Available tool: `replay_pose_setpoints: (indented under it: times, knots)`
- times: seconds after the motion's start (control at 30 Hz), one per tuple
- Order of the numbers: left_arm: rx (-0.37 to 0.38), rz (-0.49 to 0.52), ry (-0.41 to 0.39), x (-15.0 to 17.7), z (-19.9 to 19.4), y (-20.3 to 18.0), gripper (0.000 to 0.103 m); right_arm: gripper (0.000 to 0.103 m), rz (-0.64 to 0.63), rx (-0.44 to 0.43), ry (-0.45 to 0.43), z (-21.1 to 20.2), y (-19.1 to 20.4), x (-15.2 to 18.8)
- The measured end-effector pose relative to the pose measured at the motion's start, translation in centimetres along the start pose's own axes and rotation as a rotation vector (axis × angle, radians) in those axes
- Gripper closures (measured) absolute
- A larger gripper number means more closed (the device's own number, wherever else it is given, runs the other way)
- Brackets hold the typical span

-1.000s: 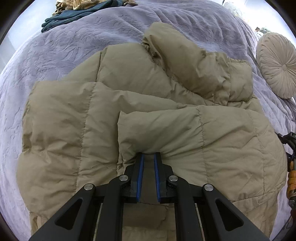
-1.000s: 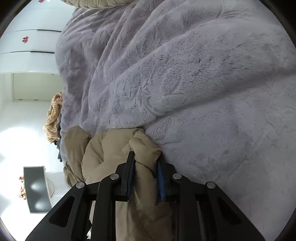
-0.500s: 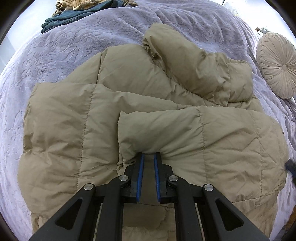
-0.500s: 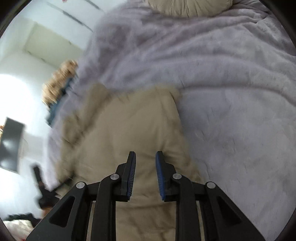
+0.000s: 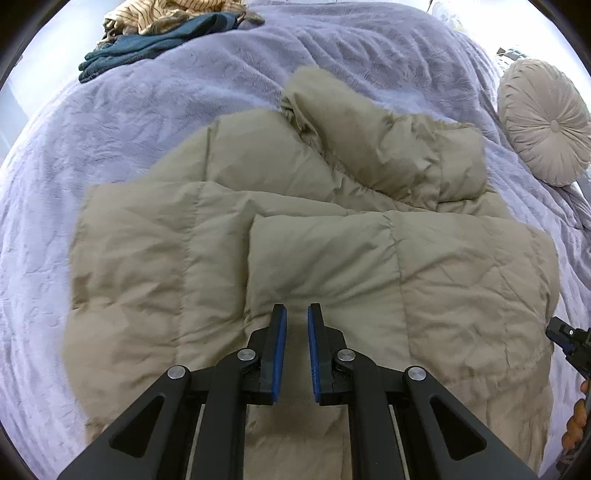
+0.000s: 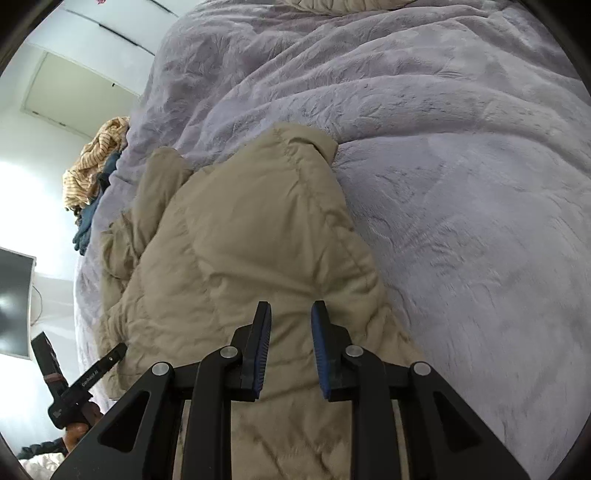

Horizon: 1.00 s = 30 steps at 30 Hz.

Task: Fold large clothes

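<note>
Now that the right gripper [image 6: 290, 314] has let go of the bunched fold it was pinching a second ago, its fingers stand parted and empty above the tan puffer jacket [image 5: 332, 258], which lies across the lilac bed cover [image 5: 110, 147]. In the right wrist view the sleeve it carried over rests flat on the jacket body, stretching toward 12 o'clock, with bare cover from 1 to 4 o'clock.

The left gripper [image 5: 294, 317] has hardly shifted: its blue fingers sit almost shut, with a narrow slot between them over the near hem, and I see no cloth caught there, so it looks empty. From it, the folded flap lies at 12 o'clock, the hood or collar bulge at 1 o'clock, a round pleated cushion [image 5: 546, 122] at 2 o'clock, and a heap of other clothes [image 5: 162, 33] at 11 o'clock.

By my reckoning one sleeve fold is laid; the next fold needs a fresh grip.
</note>
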<state>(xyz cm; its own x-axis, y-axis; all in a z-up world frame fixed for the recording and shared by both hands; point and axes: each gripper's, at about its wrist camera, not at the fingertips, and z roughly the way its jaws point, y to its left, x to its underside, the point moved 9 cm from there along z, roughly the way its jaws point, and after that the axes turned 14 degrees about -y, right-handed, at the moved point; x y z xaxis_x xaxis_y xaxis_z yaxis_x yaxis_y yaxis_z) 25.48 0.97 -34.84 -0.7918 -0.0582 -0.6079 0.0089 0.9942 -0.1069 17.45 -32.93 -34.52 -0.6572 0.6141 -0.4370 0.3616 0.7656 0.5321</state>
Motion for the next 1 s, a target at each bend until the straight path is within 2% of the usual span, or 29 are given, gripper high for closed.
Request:
replay_pose_setpoints:
  times: [0.23, 0.4, 0.57, 0.77, 0.8, 0.83, 0.87, 0.9, 1.0]
  knots:
    - [0.032, -0.002, -0.007, 1.6, -4.2, 1.3, 0.090, 0.078, 0.021, -0.017, 0.017, -2.5, 0.8, 2.6]
    - [0.084, -0.023, 0.024, 4.6, -7.1, 1.7, 0.090, 0.078, 0.028, -0.010, 0.055, -3.9, 1.0, 5.8]
    - [0.086, 0.004, 0.059, 7.6, -9.1, 1.6, 0.089, 0.078, -0.010, 0.001, 0.090, -5.0, 1.6, 8.5]
    - [0.115, -0.012, 0.102, 10.2, -11.5, 1.9, 0.089, 0.078, -0.020, 0.001, 0.142, -6.2, 2.4, 11.7]
    - [0.122, -0.013, 0.110, 10.5, -11.9, 1.9, 0.072, 0.078, -0.015, 0.000, 0.154, -6.4, 2.6, 12.3]
    - [0.123, -0.013, 0.113, 10.8, -12.3, 2.0, 0.024, 0.078, -0.010, -0.001, 0.165, -6.5, 2.7, 12.8]
    - [0.109, -0.019, 0.104, 10.9, -13.0, 2.2, 0.008, 0.078, -0.005, -0.002, 0.174, -6.7, 2.8, 13.3]
    - [0.102, -0.022, 0.077, 10.8, -13.8, 2.4, 0.003, 0.078, -0.003, 0.001, 0.183, -6.8, 2.9, 13.8]
    - [0.115, 0.003, 0.087, 11.3, -14.9, 2.4, 0.003, 0.078, -0.008, 0.012, 0.213, -7.3, 3.1, 15.2]
